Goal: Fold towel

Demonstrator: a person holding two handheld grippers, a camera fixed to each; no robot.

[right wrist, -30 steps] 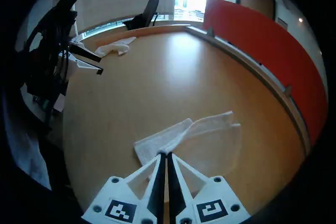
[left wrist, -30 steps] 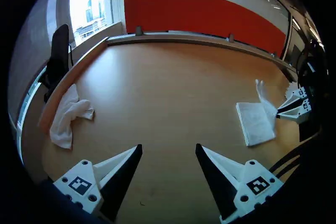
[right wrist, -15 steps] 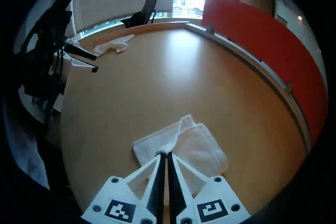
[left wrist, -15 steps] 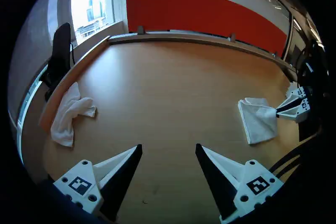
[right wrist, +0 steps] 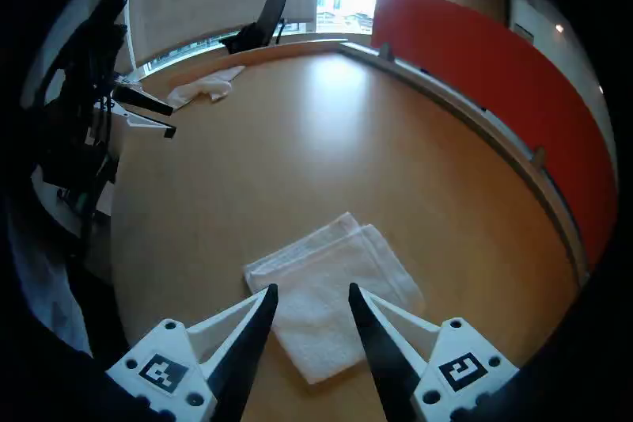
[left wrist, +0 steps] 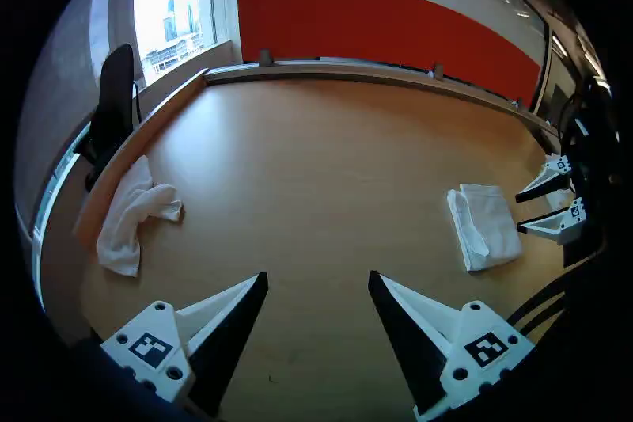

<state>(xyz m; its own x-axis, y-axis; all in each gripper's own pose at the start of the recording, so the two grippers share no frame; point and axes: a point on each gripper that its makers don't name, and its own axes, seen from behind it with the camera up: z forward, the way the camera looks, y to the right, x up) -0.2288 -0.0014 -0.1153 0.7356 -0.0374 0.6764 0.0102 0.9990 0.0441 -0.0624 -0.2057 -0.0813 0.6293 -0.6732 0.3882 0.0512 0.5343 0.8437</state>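
– White folded towel, loc?
– Flat on wood table, just ahead of R gripper, near edge btwn its tips. Fingers apart, holding nothing.
– L gripper?
– Spread wide, empty; crumpled towel off to its left.

A wooden counter carries a crumpled white cloth near its left edge. Along the counter's far edge stands a red partition. A black chair and a bright window lie beyond its left edge.
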